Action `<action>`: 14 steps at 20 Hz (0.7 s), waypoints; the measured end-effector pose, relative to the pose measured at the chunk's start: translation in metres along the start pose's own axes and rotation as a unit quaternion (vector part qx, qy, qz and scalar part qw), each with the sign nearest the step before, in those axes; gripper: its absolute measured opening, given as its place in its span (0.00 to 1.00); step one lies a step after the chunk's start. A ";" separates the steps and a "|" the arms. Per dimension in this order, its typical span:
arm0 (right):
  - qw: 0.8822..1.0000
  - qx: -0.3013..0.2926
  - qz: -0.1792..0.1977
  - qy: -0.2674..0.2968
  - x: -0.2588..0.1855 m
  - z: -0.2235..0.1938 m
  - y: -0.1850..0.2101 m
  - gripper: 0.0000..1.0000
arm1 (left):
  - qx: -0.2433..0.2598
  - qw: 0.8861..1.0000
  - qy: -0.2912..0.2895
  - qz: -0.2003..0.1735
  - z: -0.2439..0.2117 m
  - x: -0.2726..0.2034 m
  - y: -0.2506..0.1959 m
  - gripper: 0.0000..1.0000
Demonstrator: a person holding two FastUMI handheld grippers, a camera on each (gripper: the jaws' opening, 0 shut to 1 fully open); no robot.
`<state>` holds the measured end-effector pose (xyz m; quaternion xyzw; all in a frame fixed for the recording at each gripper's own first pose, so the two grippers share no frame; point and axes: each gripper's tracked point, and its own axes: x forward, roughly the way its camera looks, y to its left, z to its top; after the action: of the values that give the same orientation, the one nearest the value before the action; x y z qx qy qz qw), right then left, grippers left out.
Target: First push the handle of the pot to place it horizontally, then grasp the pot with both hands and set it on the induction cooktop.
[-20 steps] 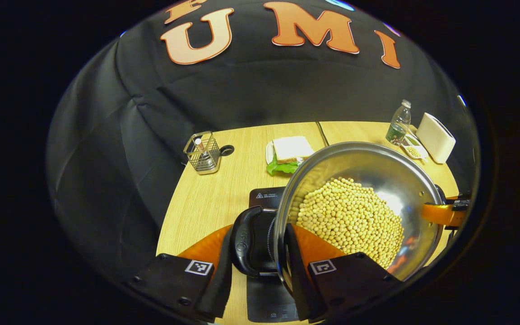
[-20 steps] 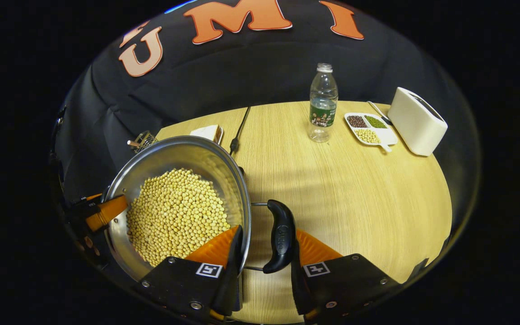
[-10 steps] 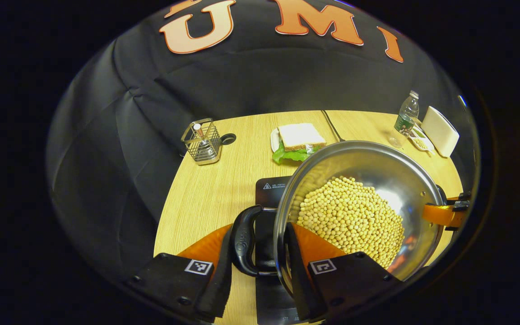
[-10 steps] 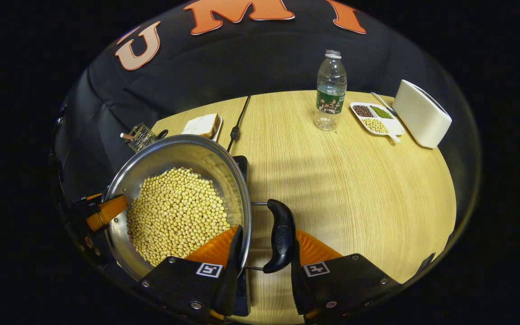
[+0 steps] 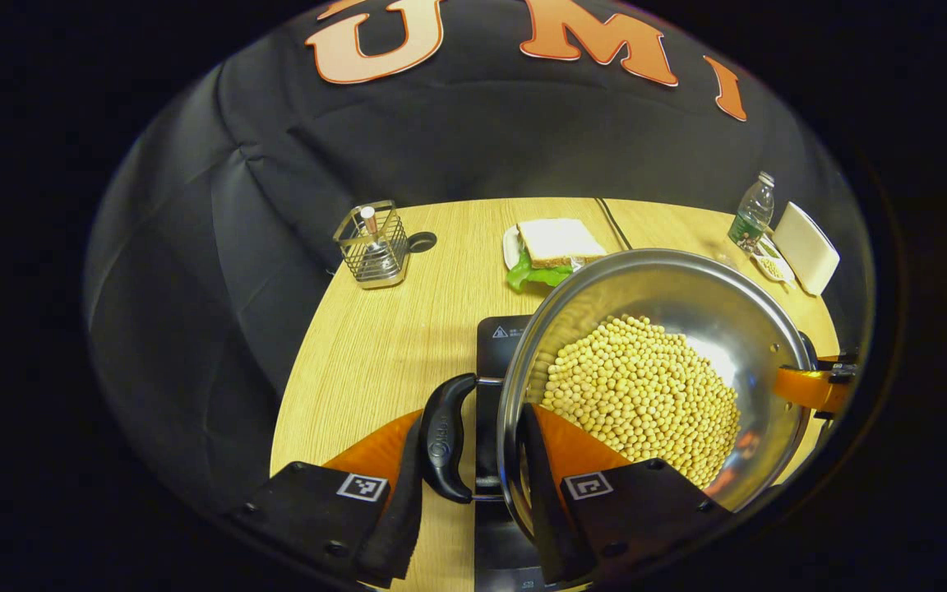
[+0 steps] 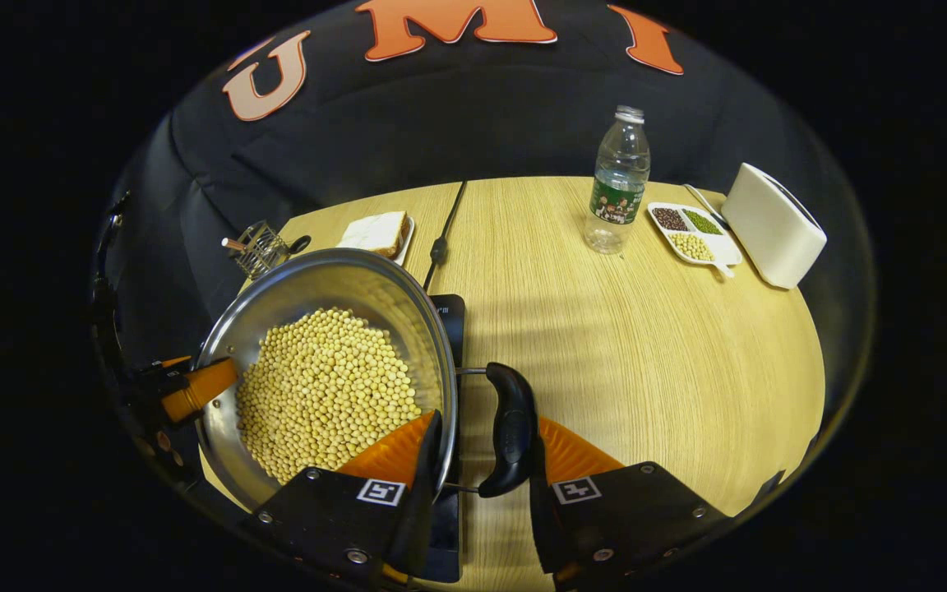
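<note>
A steel pot (image 5: 671, 288) filled with yellow beans (image 5: 646, 395) hangs above the black induction cooktop (image 5: 496, 339), level in both views. My left gripper (image 5: 473, 448) is shut on the pot's black left handle (image 5: 443, 436), one finger outside the handle and one inside the rim. My right gripper (image 6: 482, 448) grips the black right handle (image 6: 510, 427) the same way. The pot (image 6: 309, 288) covers most of the cooktop (image 6: 450, 316). Across the pot each view shows the other gripper: the right one (image 5: 810, 386), the left one (image 6: 194, 386).
On the wooden table (image 6: 646, 353) stand a wire holder (image 5: 371, 247), a sandwich on a plate (image 5: 556, 242), a water bottle (image 6: 619, 181), a divided dish of beans (image 6: 691, 234) and a white toaster (image 6: 773, 224). A black cable (image 6: 445, 230) runs from the cooktop toward the back edge.
Both grippers have carried the pot across the table, still gripping its handles. The cooktop, hidden in the right gripper view a second ago, now shows beside and under the pot.
</note>
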<state>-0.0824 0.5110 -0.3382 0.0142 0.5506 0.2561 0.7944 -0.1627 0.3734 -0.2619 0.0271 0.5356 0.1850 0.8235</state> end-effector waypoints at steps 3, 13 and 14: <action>1.000 0.002 0.005 0.003 0.000 0.003 -0.003 0.51 | 0.002 1.000 -0.004 0.001 -0.002 -0.002 0.001 0.64; 0.998 -0.020 0.016 -0.054 -0.026 0.022 -0.020 0.66 | 0.043 0.998 -0.035 0.030 0.009 -0.010 0.005 0.76; 0.997 -0.030 0.016 -0.073 -0.039 0.030 -0.026 0.72 | 0.047 0.997 -0.052 0.036 0.018 -0.018 0.004 0.74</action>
<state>-0.0556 0.4802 -0.3007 0.0179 0.4830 0.2840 0.8281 -0.1538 0.3736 -0.2374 0.0945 0.4989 0.1878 0.8408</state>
